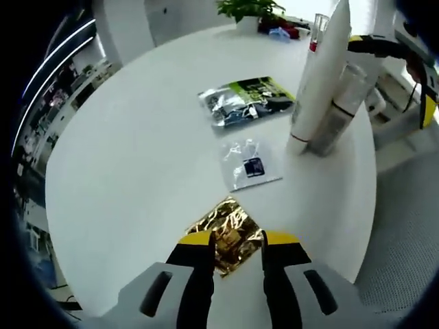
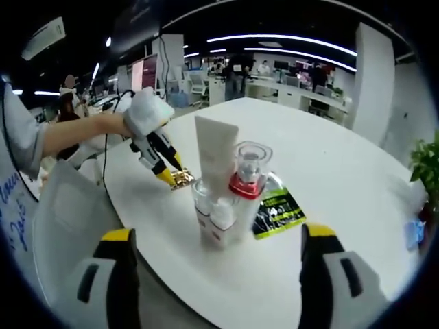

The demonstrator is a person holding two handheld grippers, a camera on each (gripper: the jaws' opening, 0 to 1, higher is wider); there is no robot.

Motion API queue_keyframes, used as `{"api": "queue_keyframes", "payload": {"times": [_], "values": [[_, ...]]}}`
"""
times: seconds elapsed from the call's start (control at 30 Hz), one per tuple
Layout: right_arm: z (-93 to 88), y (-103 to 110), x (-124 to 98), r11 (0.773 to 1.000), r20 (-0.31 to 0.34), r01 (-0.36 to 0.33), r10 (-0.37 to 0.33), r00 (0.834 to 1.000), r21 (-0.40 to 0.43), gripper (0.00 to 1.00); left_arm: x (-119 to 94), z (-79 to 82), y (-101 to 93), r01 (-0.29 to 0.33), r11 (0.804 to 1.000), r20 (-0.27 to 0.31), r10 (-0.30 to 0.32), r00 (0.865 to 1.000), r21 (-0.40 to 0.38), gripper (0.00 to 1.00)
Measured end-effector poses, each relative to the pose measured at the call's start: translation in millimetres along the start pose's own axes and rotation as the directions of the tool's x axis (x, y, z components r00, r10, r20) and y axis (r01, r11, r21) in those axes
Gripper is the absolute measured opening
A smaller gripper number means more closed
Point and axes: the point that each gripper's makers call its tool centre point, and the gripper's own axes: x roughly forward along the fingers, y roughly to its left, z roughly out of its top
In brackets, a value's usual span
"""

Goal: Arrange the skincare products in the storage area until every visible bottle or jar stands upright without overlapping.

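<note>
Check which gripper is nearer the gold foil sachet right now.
Left. The left gripper has its jaws astride the gold foil sachet on the table. The right gripper sits off the table edge, open, behind the upright bottles.

- The left gripper view looks down steeply from close above the round white table, just short of the gold foil sachet, facing the upright white tube beyond it.
- The right gripper view sits low at the table edge, near the same tube, facing level across it.
- Both views share the tube cluster, the gold sachet and the tabletop.
</note>
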Motion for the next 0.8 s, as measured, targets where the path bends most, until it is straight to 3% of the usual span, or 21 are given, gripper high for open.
{"api": "queue_keyframes", "payload": {"times": [0.23,0.47,0.8], "values": [[-1.3,-3,-1,1.0,-0.004,0.007,-0.007,1.0,0.006,1.0,9,-5.5,1.8,0.018,1.0,-0.029,-0.018,0.999,-0.004,0.23],[-4.3,-4,0,1.0,-0.01,0.008,-0.008,1.0,0.011,1.0,9,-4.1,4.5,0.045,0.998,-0.021,-0.045,0.999,-0.033,0.22],[-6.1,-7,0,1.0,-0.014,0.013,-0.013,1.0,0.016,1.0,5,-11.8,18.4,0.012,0.998,-0.021,-0.013,1.0,-0.067,0.22]]}}
